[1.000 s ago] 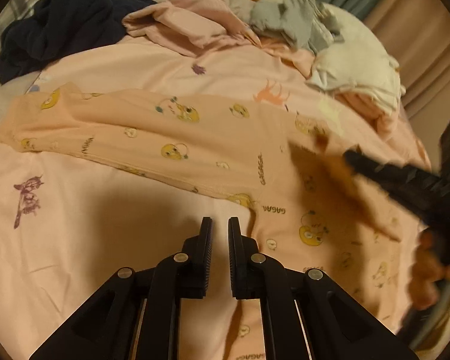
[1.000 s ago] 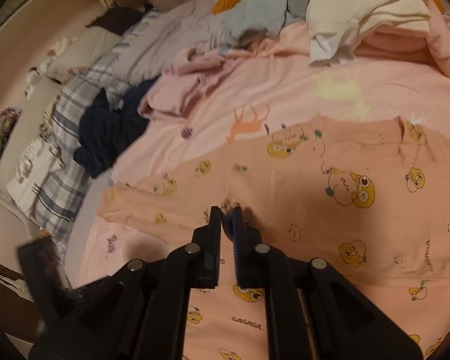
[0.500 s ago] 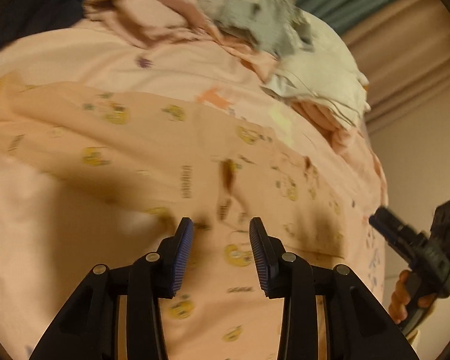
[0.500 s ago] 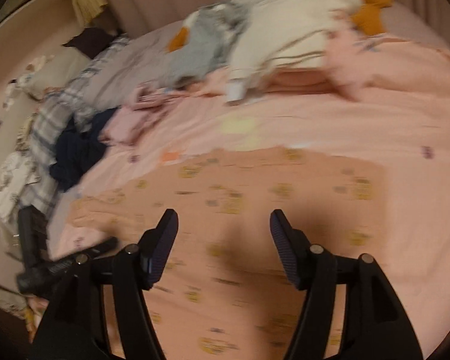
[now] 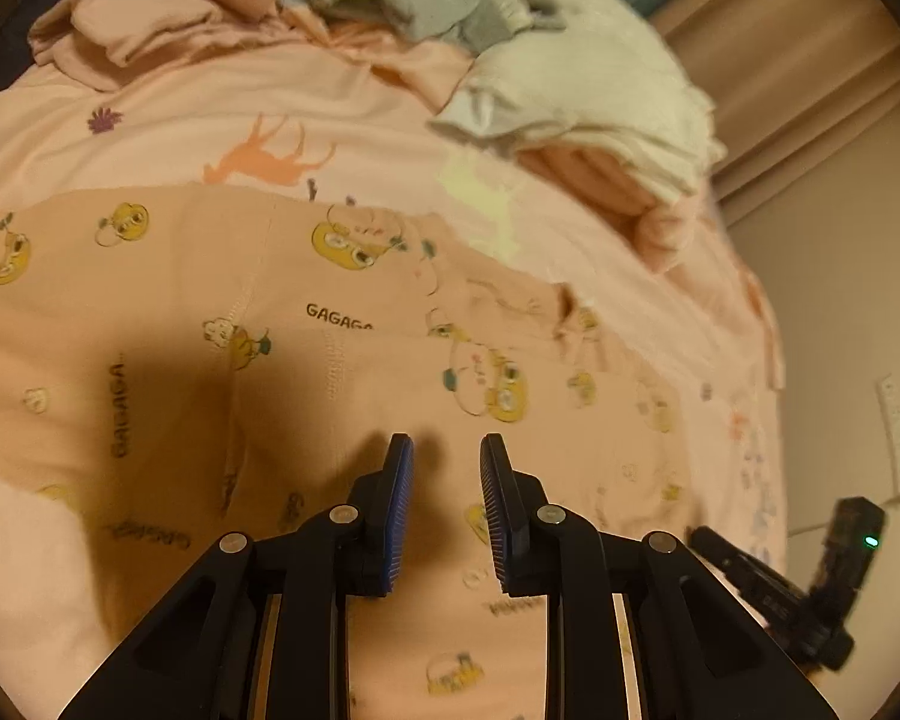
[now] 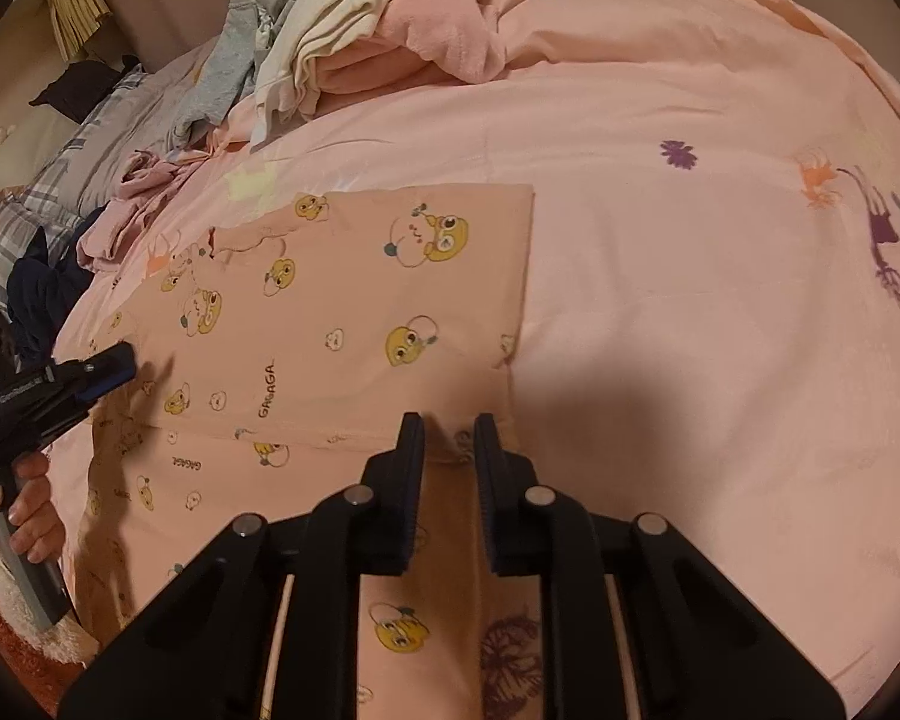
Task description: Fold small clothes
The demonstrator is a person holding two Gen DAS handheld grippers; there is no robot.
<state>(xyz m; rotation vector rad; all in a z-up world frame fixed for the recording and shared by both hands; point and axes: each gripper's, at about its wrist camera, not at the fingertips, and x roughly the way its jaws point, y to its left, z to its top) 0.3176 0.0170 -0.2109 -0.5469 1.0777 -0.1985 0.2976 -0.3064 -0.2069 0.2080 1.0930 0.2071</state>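
"gagaga" is printed repeatedly on the peach cartoon-print garment, among yellow faces.

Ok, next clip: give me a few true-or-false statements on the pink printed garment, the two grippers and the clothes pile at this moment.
1. The pink printed garment lies spread flat on the pink bed cover. True.
2. The right gripper has lifted a corner of the garment clear of the bed. False: nothing hangs from it; its jaws stand a little apart over the garment's edge, having just been closing.
3. The left gripper has a visible gap between its pads. True; the fabric lies flat below them.
4. The garment's print shows blue stars. False: it shows yellow cartoon faces and the word GAGAGA.
5. A pile of unfolded clothes lies beyond the garment. True.
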